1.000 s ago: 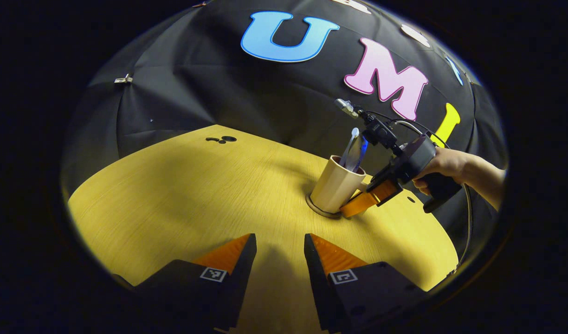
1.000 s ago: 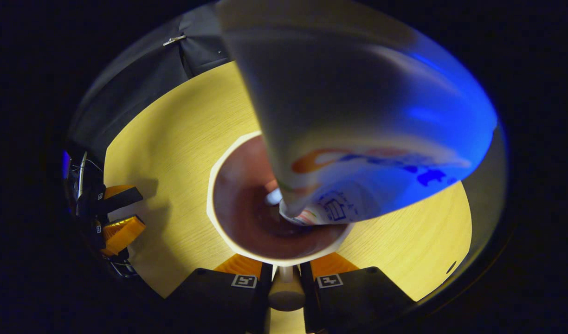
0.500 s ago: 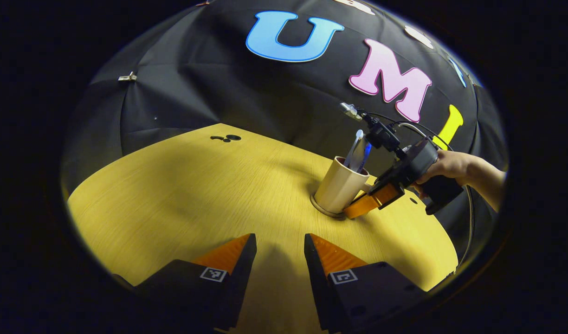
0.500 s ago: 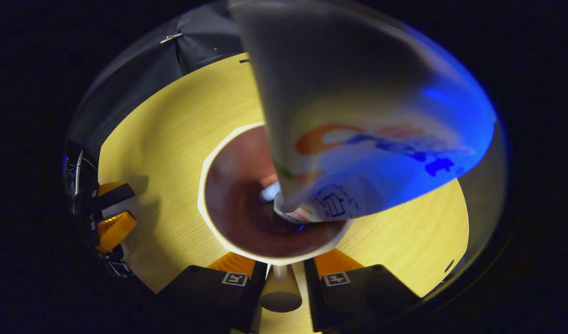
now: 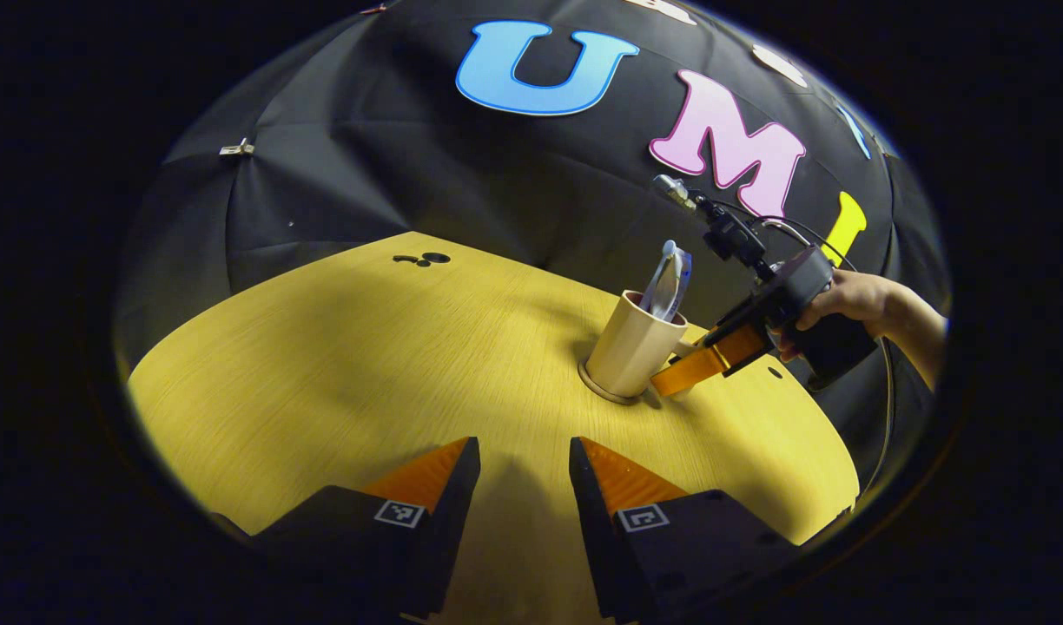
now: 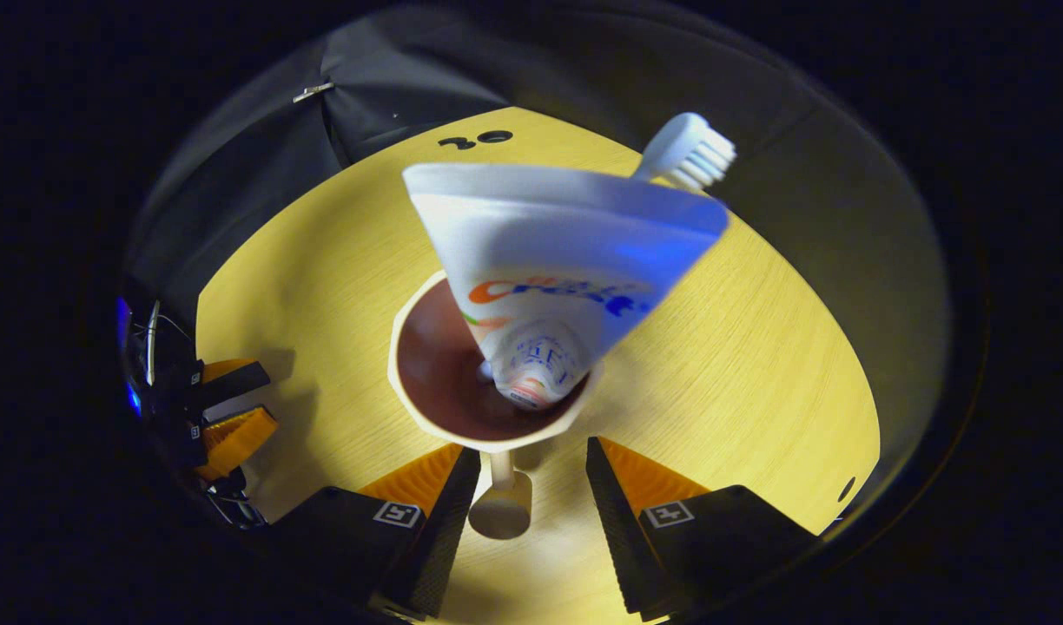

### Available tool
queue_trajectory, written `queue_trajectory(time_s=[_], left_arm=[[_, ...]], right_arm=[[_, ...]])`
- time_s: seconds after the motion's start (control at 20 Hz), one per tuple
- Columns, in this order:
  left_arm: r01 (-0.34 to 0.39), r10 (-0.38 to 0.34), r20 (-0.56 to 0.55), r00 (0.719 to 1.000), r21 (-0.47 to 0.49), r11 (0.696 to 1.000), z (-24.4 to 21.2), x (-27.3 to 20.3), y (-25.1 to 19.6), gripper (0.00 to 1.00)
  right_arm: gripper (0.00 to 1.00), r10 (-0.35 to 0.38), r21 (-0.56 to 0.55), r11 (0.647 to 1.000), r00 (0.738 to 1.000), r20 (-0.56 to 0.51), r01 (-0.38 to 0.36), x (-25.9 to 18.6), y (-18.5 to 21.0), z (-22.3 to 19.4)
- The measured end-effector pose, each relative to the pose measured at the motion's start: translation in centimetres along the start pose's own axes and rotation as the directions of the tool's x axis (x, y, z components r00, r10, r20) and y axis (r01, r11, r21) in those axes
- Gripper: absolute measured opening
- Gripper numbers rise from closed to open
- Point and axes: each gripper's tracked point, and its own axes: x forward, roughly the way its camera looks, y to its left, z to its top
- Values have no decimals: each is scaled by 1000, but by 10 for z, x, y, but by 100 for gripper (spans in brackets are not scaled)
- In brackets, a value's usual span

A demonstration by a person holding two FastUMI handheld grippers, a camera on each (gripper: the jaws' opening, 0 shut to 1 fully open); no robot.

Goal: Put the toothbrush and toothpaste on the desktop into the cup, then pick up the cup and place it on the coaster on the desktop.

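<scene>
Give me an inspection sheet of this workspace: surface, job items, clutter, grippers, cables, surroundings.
Surface: yellow wood-grain desktop, with small dark holes near its far edge.
Job's things: cup upright on the coaster; toothpaste and toothbrush standing inside it, tops leaning out over the rim.
Clutter: nothing seen.
Grippers: right gripper open, its fingers either side of the cup handle without pressing it; held by a hand. Left gripper open over bare desktop, holding nothing.
Cables: thin black cables looping over the right gripper's body.
Surroundings: black cloth wall with a metal clip on it.
</scene>
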Motion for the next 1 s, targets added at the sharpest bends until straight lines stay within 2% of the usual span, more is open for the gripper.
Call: queue_trajectory(time_s=[0.15,0.5,0.65,0.85,1.0], left_arm=[[-6,7,-11,1000,16,1000,2,-3,-4,66],[-14,16,-20,1000,74,997,26,-26,-23,66],[-20,23,-20,1000,112,993,35,-43,-33,66],[-10,16,-45,999,130,991,43,-69,-52,66],[6,3,-54,999,164,986,55,-94,-68,66]], right_arm=[[83,-11,19,1000,999,37,10,-15,-7,4],[93,13,122,992,987,159,-32,-73,1,10],[93,16,143,989,980,200,-46,-96,8,11],[97,42,215,970,954,298,-110,-140,27,15],[98,23,239,964,932,361,-116,-171,36,15]])
